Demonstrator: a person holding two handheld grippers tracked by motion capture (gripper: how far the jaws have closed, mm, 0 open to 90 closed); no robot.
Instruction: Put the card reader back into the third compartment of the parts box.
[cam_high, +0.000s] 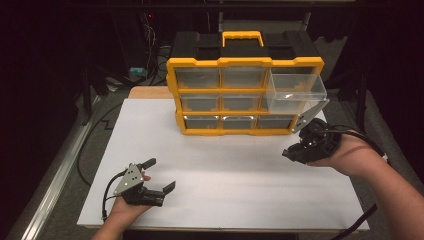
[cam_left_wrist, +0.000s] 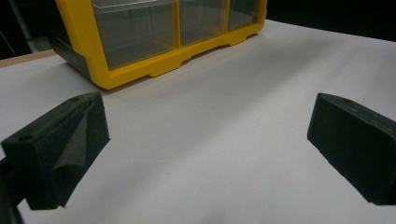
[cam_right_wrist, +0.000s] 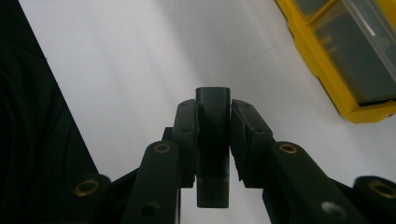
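Standing beyond both grippers on the white table: yellow drawer cabinet, nine clear drawers, its pulled-out drawer just above the right gripper. Likely step: dropping the held piece into that drawer; it should go best lifted clear of the rim, then released over the middle. Left gripper: jaws spread wide, empty, resting well apart from the cabinet. Right gripper view reveals what the high view hides: jaws pinching a small dark block, upright between the pads.
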